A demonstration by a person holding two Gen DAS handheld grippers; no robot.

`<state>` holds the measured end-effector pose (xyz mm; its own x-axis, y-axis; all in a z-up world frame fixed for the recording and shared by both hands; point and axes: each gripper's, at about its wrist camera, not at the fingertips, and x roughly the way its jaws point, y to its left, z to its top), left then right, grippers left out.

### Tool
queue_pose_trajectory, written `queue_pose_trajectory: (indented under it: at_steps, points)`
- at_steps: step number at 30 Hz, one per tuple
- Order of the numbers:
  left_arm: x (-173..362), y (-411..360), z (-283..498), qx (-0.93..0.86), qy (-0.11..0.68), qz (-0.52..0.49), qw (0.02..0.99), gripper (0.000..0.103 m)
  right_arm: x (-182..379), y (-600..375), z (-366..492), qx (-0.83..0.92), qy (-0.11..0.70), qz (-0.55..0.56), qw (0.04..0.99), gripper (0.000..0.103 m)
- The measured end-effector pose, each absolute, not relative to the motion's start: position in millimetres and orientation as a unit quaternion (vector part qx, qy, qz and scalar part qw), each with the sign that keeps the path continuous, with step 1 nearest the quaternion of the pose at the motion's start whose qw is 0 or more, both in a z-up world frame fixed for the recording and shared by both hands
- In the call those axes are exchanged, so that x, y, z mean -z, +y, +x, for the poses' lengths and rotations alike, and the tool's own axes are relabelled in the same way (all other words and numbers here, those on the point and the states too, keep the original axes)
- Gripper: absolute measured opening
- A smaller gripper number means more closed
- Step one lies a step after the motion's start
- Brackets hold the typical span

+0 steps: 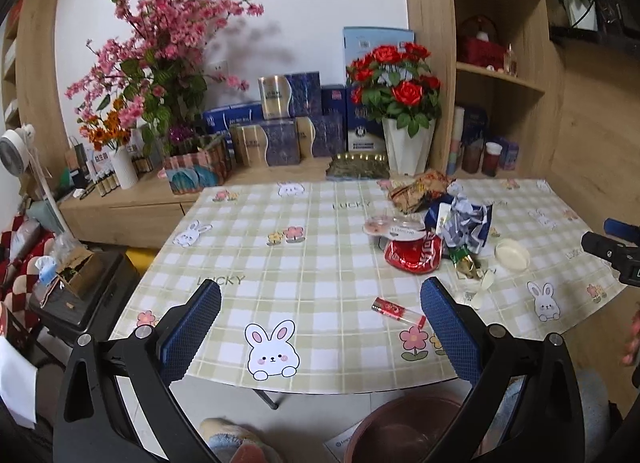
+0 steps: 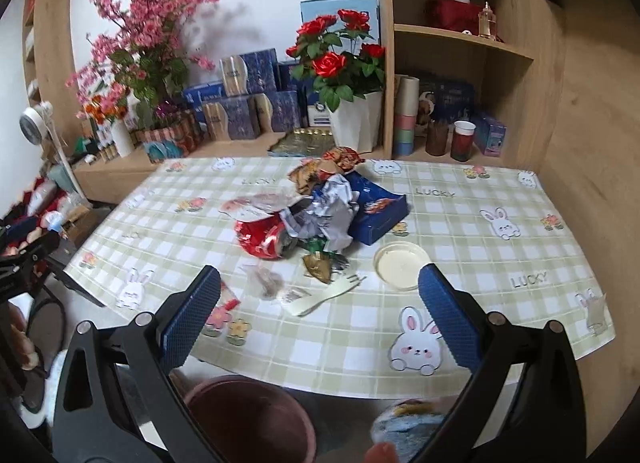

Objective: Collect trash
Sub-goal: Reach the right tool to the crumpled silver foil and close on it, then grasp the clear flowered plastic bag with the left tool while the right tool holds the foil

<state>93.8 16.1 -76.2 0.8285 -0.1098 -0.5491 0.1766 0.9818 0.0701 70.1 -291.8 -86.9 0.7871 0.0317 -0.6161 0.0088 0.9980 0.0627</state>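
The brown bin (image 2: 256,415) is lying partly behind the left gripper's (image 1: 320,327) arms at six o'clock and running off the bottom edge. The right gripper (image 2: 320,319) is covering part of the red tube (image 2: 228,299) at nine o'clock. The crushed red can (image 2: 264,239) is sitting half under wrappers. Print on the blue box (image 2: 376,211) is blurring beyond reading.

Trash heap mid-table: crushed red can (image 2: 267,239), foil wrappers (image 2: 320,215), blue box (image 2: 376,211)
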Motion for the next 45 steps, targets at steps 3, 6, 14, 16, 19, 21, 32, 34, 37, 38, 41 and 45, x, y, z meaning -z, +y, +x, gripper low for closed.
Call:
queue_pose_trajectory:
  at_steps: [3,6,14,16,19,21,32,34,37,38,41,45]
  points:
    - [82,13,104,0.071,0.293,0.062,0.951,0.098,91,-296,77,0.002,0.333,0.033,0.942,0.097]
    - [88,11,114,0.070,0.301,0.062,0.949,0.098,98,-301,88,0.008,0.346,0.035,0.937,0.097]
    - [98,6,148,0.082,0.316,0.054,0.944,0.098,114,-309,117,0.014,0.366,0.028,0.930,0.097]
    - [101,5,160,0.086,0.326,0.048,0.940,0.098,118,-312,129,0.013,0.368,0.027,0.929,0.097]
    - [107,3,180,0.088,0.335,0.041,0.937,0.098,123,-317,148,0.006,0.369,0.025,0.929,0.097]
    - [110,2,192,0.092,0.342,0.037,0.934,0.098,129,-320,168,-0.001,0.375,0.029,0.927,0.097]
    - [132,-12,258,0.115,0.372,0.021,0.921,0.097,167,-331,281,-0.010,0.386,0.104,0.916,0.083]
    - [137,-15,267,0.120,0.379,0.015,0.917,0.096,177,-330,295,-0.008,0.394,0.108,0.913,0.079]
    - [147,-20,279,0.129,0.392,0.009,0.911,0.090,198,-332,312,-0.008,0.423,0.133,0.896,0.071]
    - [150,-20,283,0.132,0.396,0.006,0.909,0.088,204,-333,314,-0.007,0.430,0.141,0.892,0.066]
    - [160,-21,297,0.145,0.415,-0.013,0.898,0.080,221,-335,317,-0.017,0.453,0.165,0.876,0.046]
    - [171,-24,317,0.164,0.439,-0.046,0.883,0.067,221,-334,310,-0.032,0.447,0.176,0.876,0.030]
